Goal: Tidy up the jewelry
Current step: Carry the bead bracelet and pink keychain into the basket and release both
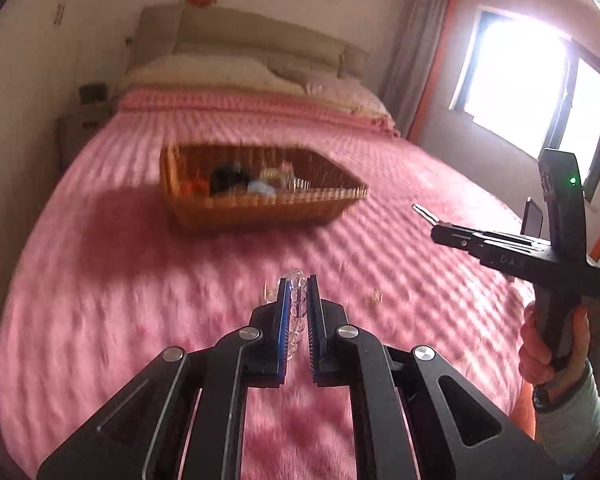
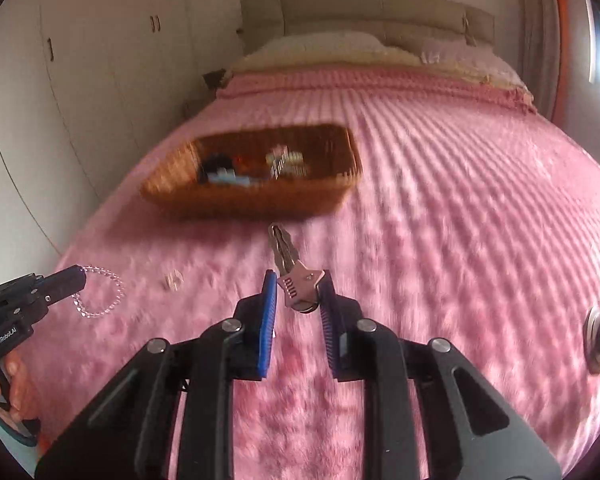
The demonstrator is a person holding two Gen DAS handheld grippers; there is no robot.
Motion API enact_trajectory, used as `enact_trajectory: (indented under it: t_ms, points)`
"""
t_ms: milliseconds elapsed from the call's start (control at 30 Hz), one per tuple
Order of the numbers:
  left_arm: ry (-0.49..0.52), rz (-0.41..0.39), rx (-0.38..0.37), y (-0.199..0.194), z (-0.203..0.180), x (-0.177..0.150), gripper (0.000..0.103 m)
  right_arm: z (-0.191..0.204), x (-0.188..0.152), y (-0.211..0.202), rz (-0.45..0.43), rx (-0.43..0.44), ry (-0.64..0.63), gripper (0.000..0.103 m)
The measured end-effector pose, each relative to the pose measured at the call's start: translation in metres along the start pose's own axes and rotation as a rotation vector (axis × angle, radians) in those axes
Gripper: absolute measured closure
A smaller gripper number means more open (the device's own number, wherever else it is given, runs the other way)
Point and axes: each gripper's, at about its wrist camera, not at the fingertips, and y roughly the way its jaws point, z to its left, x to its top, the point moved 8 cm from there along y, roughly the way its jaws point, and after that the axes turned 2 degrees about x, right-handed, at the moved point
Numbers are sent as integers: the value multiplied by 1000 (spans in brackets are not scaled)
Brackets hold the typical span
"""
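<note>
My left gripper [image 1: 297,286] is shut on a clear bead bracelet [image 1: 296,300] and holds it above the pink bedspread; the bracelet also shows hanging from it in the right wrist view [image 2: 100,292]. My right gripper [image 2: 298,280] is shut on a silver key [image 2: 290,268], whose blade points toward the wicker basket [image 2: 256,196]. The basket [image 1: 260,204] lies ahead on the bed and holds several small items. A small ring-like piece [image 2: 174,280] lies on the spread between the grippers, also seen in the left wrist view [image 1: 374,296].
The pink bedspread [image 2: 460,200] covers the whole bed. Pillows [image 2: 324,50] and a headboard are at the far end. White wardrobes [image 2: 80,60] stand on the left, a window [image 1: 520,80] on the right. A round metal object [image 2: 596,336] sits at the right edge.
</note>
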Motion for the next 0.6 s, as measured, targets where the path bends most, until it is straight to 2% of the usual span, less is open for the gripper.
enact_trajectory:
  t_ms: [167, 333, 433, 600]
  points:
    - [8, -71, 21, 13, 6, 60, 97, 1, 54, 16, -60, -24, 0, 84]
    - [-22, -123, 45, 50, 23, 123, 97, -1, 101, 56, -50, -8, 16, 84]
    - [-55, -118, 60, 81, 38, 144, 97, -5, 120, 92, -23, -36, 24, 84]
    - [-99, -73, 172, 135, 69, 148, 97, -16, 125, 151, 69, -55, 57, 84]
